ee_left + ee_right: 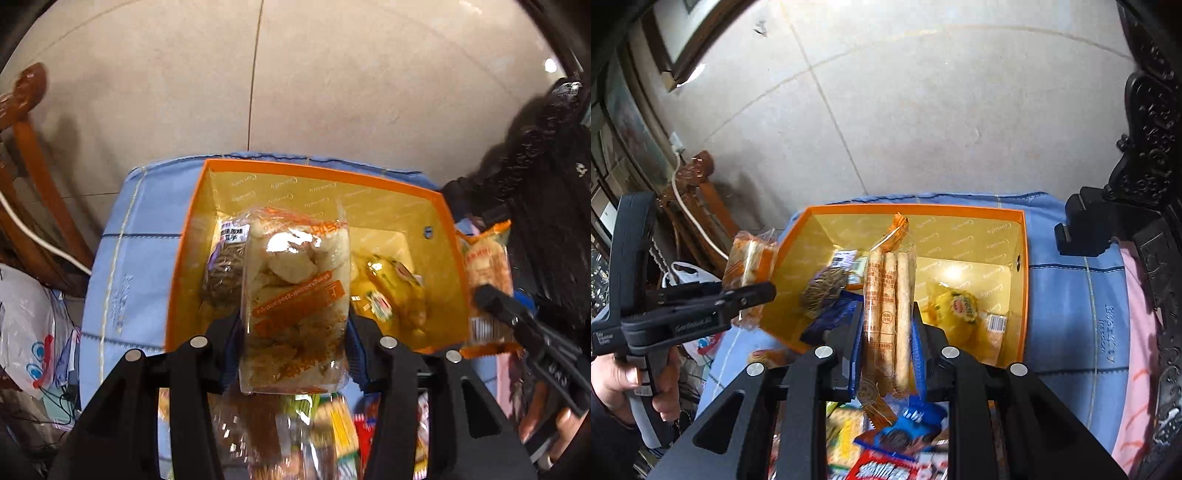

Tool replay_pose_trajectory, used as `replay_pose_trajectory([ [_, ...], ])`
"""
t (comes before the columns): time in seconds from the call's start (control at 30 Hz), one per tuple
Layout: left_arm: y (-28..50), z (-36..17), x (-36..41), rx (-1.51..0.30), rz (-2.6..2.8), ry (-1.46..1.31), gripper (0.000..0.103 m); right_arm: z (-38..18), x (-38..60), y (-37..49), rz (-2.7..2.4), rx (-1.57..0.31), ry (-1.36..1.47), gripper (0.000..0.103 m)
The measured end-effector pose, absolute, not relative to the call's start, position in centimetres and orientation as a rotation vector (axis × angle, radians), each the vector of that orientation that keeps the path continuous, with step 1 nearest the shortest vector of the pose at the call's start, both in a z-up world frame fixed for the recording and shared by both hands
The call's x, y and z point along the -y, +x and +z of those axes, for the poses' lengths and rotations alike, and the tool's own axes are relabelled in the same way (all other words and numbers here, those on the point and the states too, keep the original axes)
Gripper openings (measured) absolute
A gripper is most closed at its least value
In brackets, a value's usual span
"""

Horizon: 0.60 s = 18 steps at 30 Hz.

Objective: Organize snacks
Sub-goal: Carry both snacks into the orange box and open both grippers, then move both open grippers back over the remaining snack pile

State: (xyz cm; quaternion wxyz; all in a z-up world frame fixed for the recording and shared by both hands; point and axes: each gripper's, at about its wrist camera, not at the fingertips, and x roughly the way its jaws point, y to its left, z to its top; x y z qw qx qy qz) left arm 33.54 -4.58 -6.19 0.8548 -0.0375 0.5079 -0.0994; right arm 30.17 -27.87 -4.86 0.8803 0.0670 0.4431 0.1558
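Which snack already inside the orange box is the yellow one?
The yellow packet lying on the right side of the orange box floor. The other snack lying there, the dark brown bag on the left, is not yellow.

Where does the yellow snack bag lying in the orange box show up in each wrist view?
Left wrist: the yellow bag lies on the box floor at right of centre, right of the clear pack held in the left gripper.
Right wrist: the yellow bag lies in the box at lower right, right of the biscuit pack in the right gripper.
Shared landmark: the orange box rim.
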Motion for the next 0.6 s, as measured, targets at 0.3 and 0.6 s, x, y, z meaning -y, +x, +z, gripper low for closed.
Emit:
replay_pose_trajectory([
  [0.3, 36.0, -8.3, 7.1, -1.059, -0.11, 0.032, 0.096, -8.5, 29.6, 32.8, 0.234, -0.957, 0.161, 0.068],
  [0.6, 30.1, -8.1, 3.7, -1.076, -0.056, 0.027, 0.096, -8.9, 31.2, 26.4, 0.208, -0.979, 0.187, 0.074],
])
